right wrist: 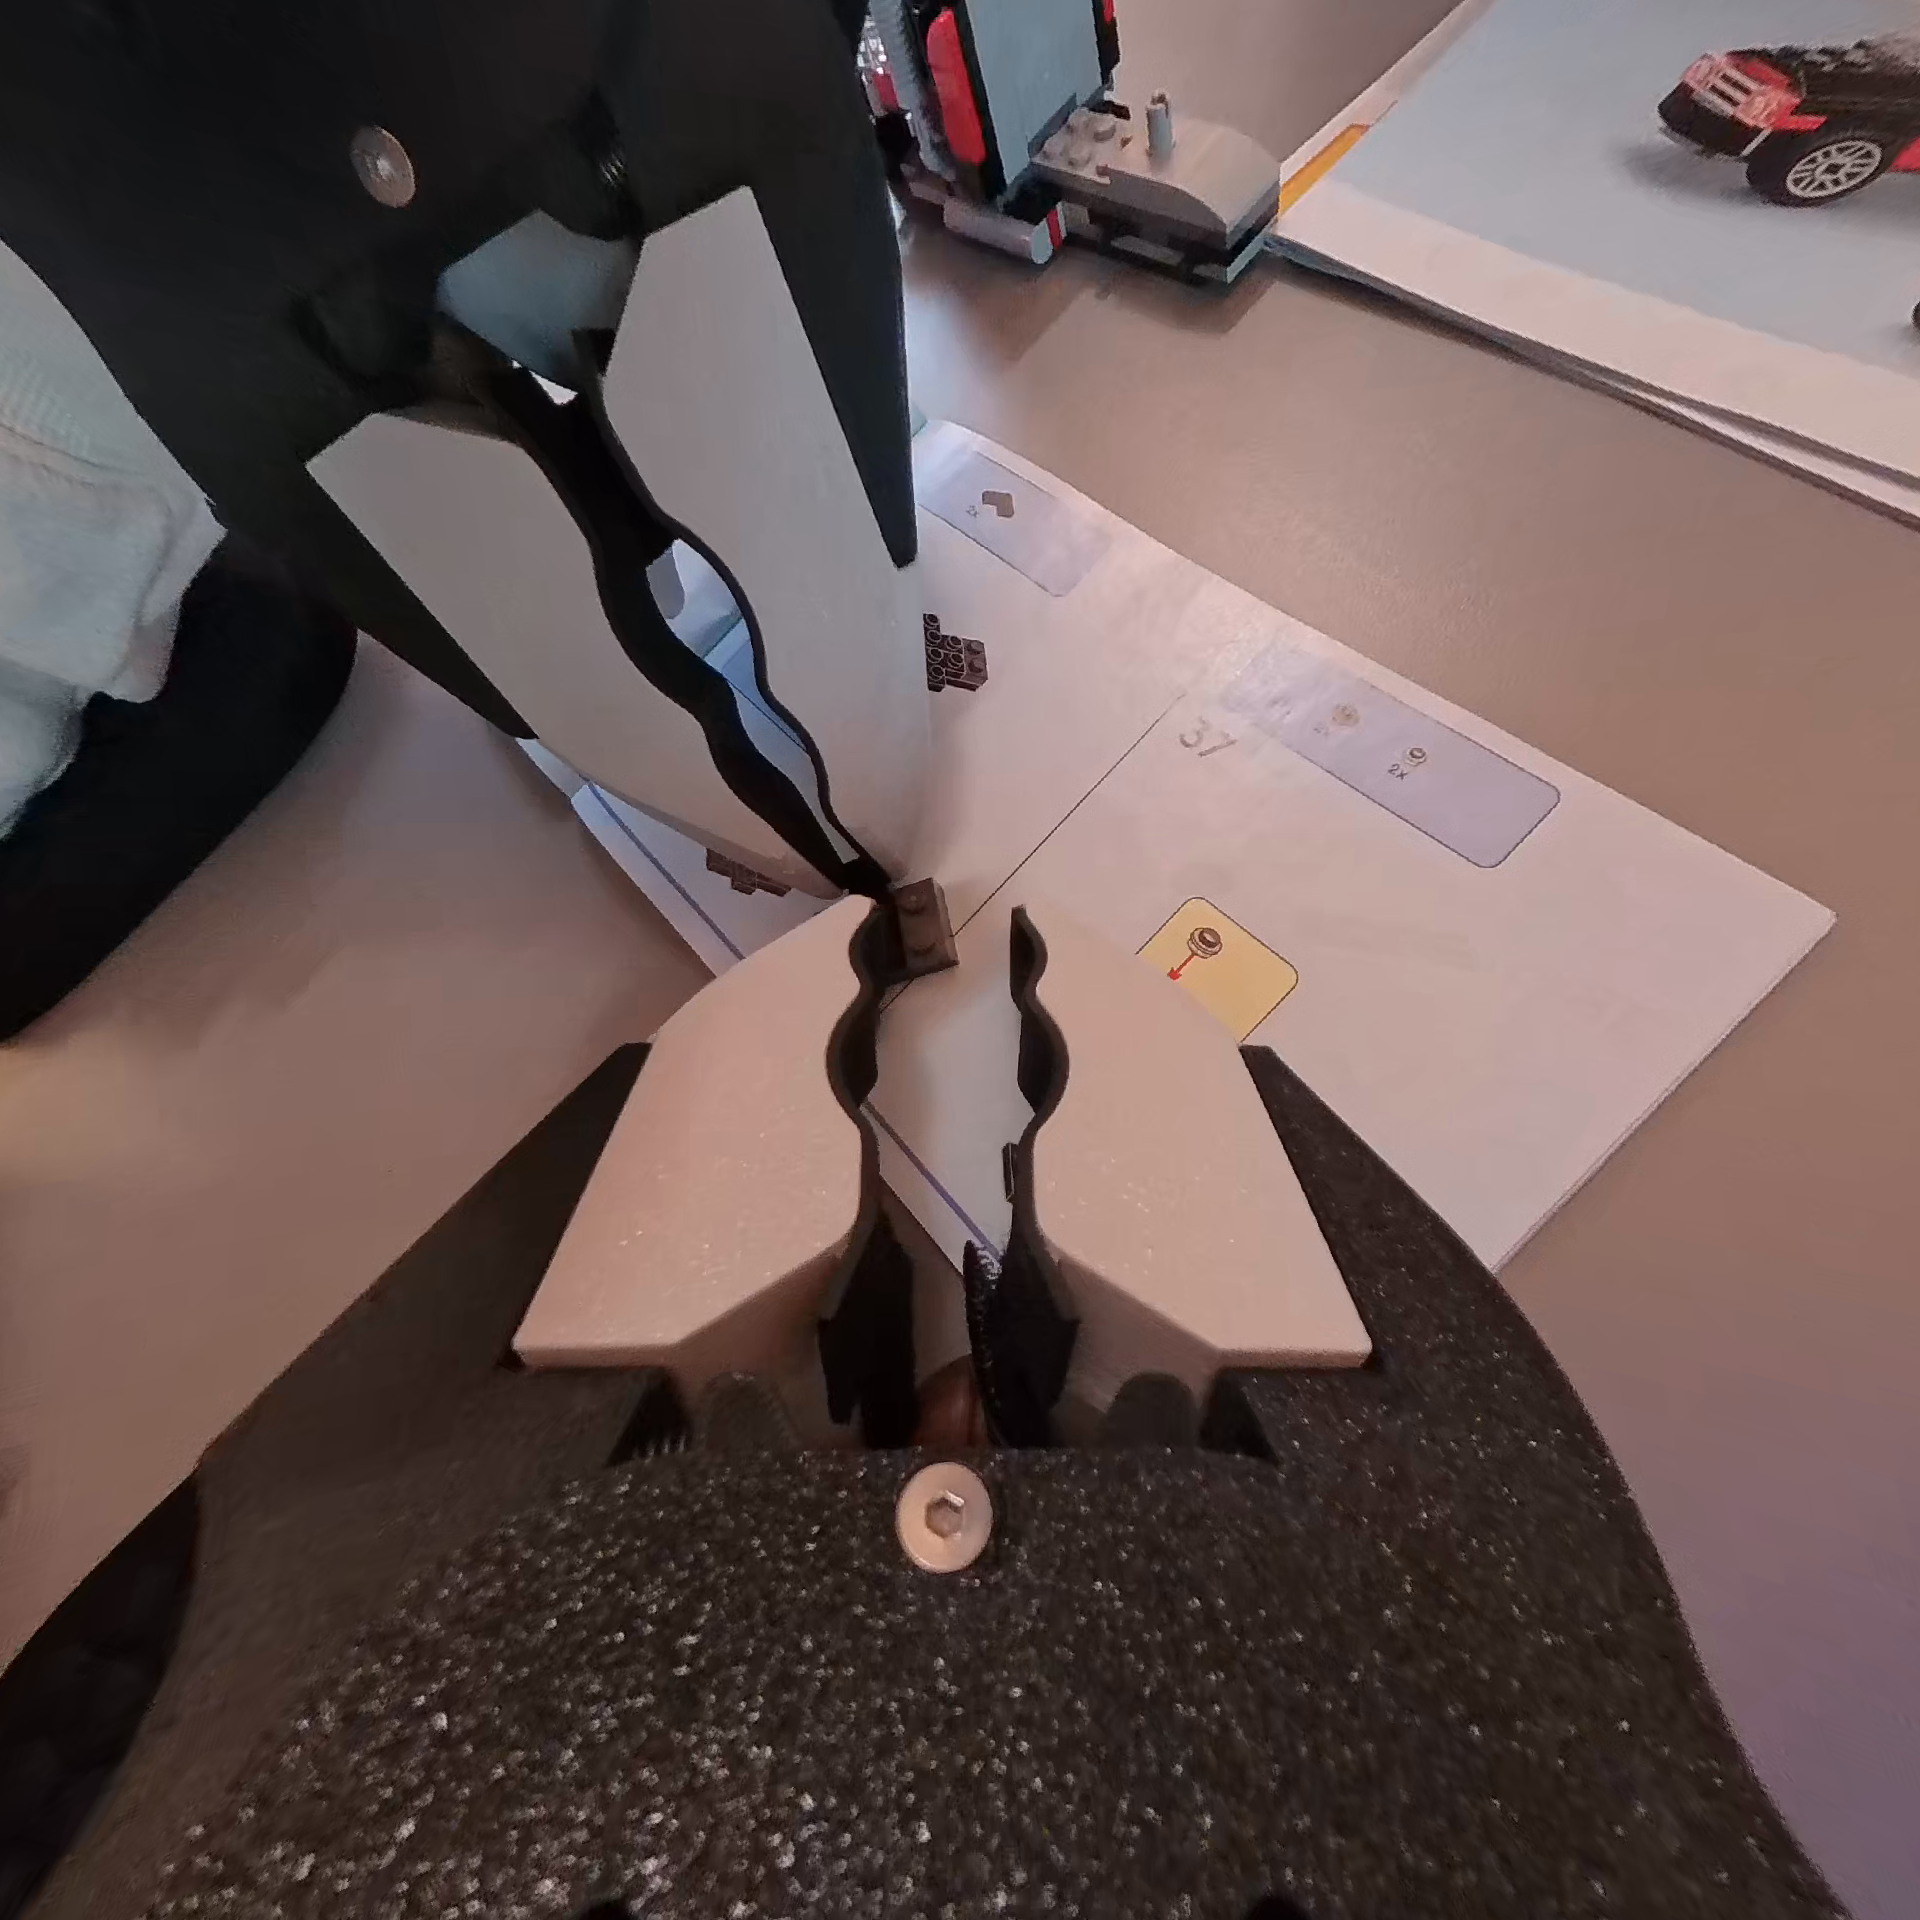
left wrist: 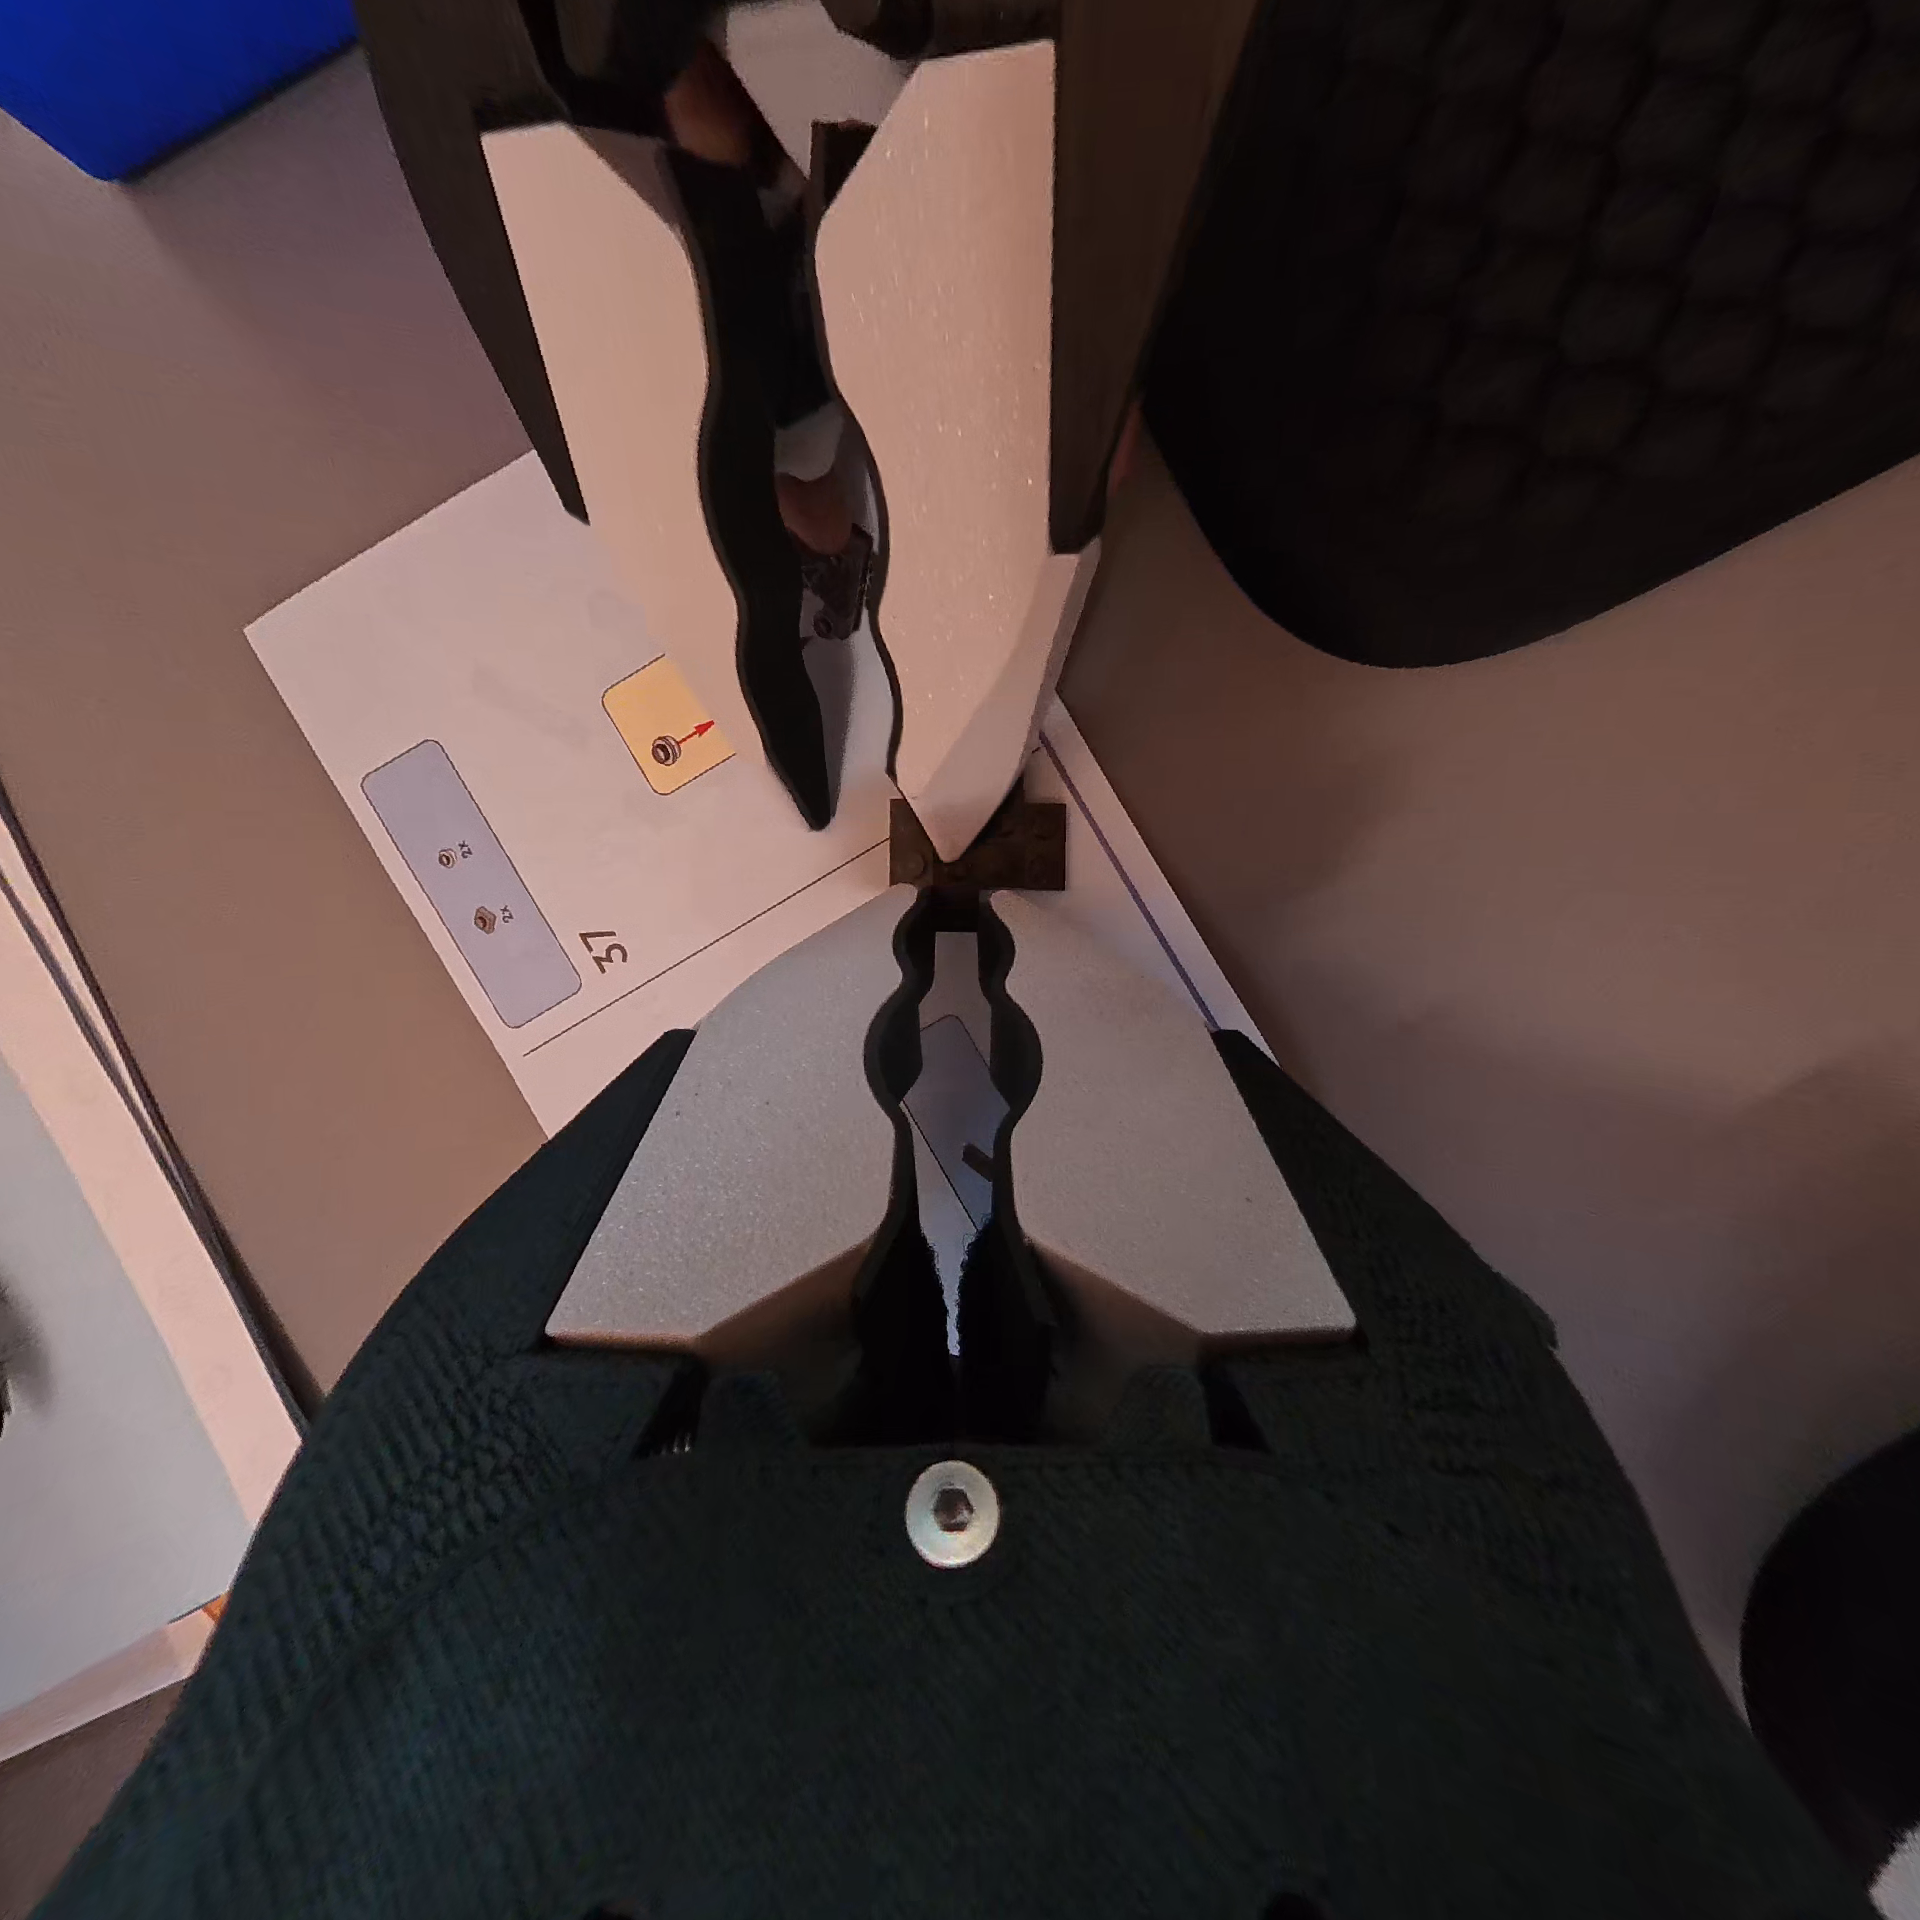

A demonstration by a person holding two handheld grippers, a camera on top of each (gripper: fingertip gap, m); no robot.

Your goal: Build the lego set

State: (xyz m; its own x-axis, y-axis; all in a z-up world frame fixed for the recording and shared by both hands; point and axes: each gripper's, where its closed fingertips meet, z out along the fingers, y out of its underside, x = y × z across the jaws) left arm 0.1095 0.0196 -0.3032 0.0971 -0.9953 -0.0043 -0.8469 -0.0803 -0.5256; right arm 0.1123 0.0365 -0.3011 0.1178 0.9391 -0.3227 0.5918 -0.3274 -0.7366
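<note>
A small dark lego plate hangs just above the open instruction page. My left gripper is shut on it, pinching it at the fingertips. In the right wrist view the left gripper comes down from the upper left with the plate at its tip. My right gripper is open. Its left finger touches the plate and its right finger stands apart from it. In the left wrist view the right gripper comes in from above with its jaws spread around the plate.
A partly built grey, red and black lego vehicle stands at the back of the table. A second booklet with a car picture lies at the back right. A blue box and a black mesh seat are nearby. Less than 4 cm separates the two grippers' tips.
</note>
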